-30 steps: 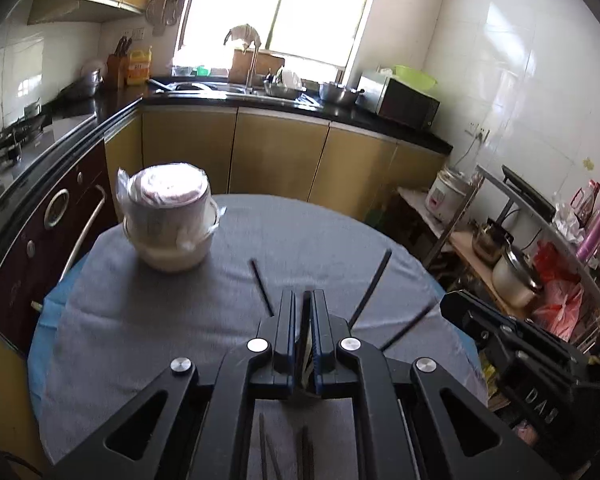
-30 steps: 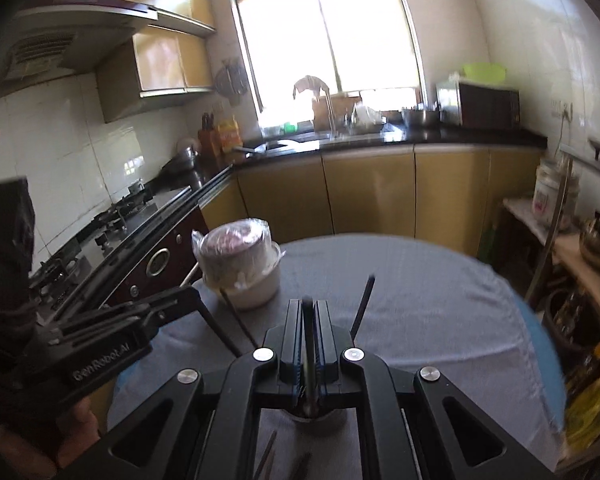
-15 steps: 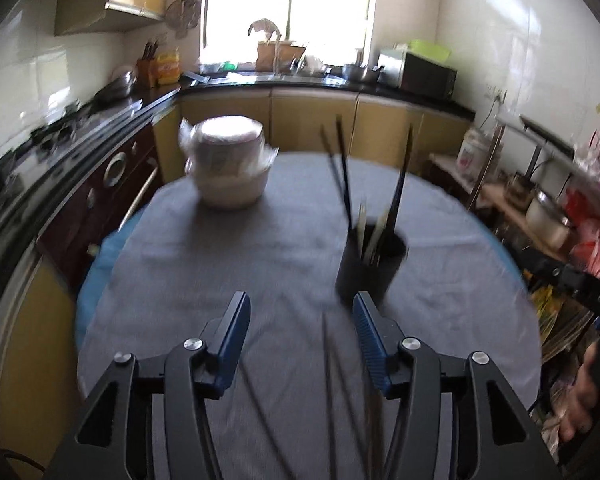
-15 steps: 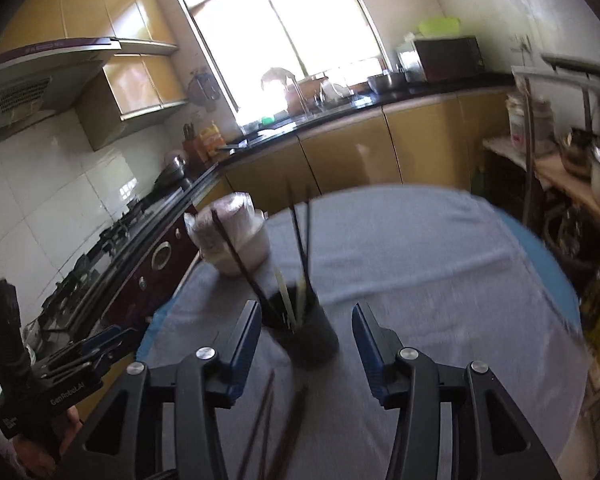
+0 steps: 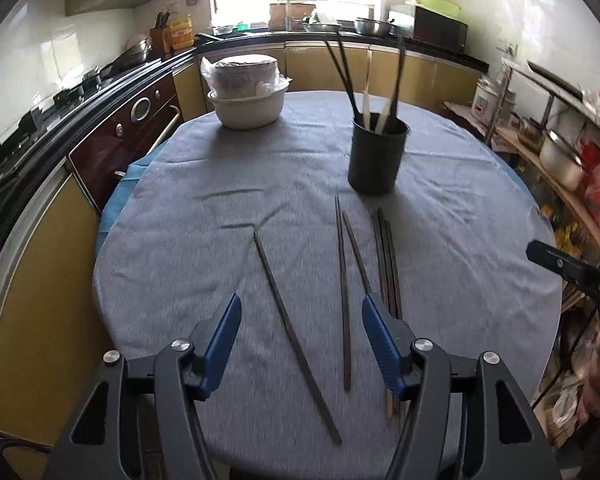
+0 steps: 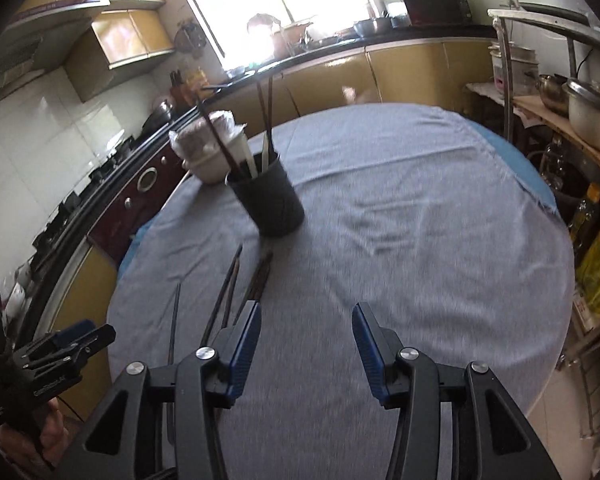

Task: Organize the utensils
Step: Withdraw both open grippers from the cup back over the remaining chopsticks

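A black cup (image 5: 376,152) stands on the grey-clothed round table (image 5: 204,248) and holds several dark chopsticks and white utensils. Loose chopsticks lie in front of it: a single one (image 5: 292,332), a crossed pair (image 5: 344,292) and a bundle (image 5: 388,256). My left gripper (image 5: 302,320) hovers over the single one and the pair, jaws opening, its pads touching nothing. In the right wrist view the cup (image 6: 268,196) is ahead to the left and the loose chopsticks (image 6: 228,292) lie beside the left finger. My right gripper (image 6: 306,332) is open over bare cloth.
A white bowl (image 5: 246,92) with a plastic-wrapped stack stands at the table's far left. A stove and oven (image 5: 140,120) run along the left. A rack with pots (image 6: 588,112) stands to the right. The other gripper (image 6: 60,356) shows at the lower left.
Both grippers went from shut to open and drew back and down from above the cup. The cup came into full view, and the loose chopsticks now lie under the left gripper.
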The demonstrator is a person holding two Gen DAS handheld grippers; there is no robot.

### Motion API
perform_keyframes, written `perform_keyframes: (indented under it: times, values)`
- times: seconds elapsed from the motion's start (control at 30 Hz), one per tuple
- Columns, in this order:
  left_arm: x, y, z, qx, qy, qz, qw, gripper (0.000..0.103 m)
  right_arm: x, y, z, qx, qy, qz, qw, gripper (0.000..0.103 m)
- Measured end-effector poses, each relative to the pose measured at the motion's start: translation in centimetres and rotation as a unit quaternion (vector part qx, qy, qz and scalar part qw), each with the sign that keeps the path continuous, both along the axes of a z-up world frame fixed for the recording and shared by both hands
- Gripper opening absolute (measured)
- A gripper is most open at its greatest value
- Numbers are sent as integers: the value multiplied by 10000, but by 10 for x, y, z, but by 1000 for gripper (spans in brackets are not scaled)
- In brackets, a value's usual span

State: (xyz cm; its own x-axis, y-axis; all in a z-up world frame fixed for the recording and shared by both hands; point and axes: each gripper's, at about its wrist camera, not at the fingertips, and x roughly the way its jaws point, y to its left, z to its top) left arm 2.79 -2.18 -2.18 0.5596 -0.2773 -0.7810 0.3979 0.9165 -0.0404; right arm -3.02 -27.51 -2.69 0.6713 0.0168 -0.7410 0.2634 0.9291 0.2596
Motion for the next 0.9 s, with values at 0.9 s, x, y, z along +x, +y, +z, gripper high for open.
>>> perform_keyframes:
  times: [0.9]
  values:
    - [-24,17,5,401,-330,215,9984,65,-4,30,1,340,-109,453,9983,50]
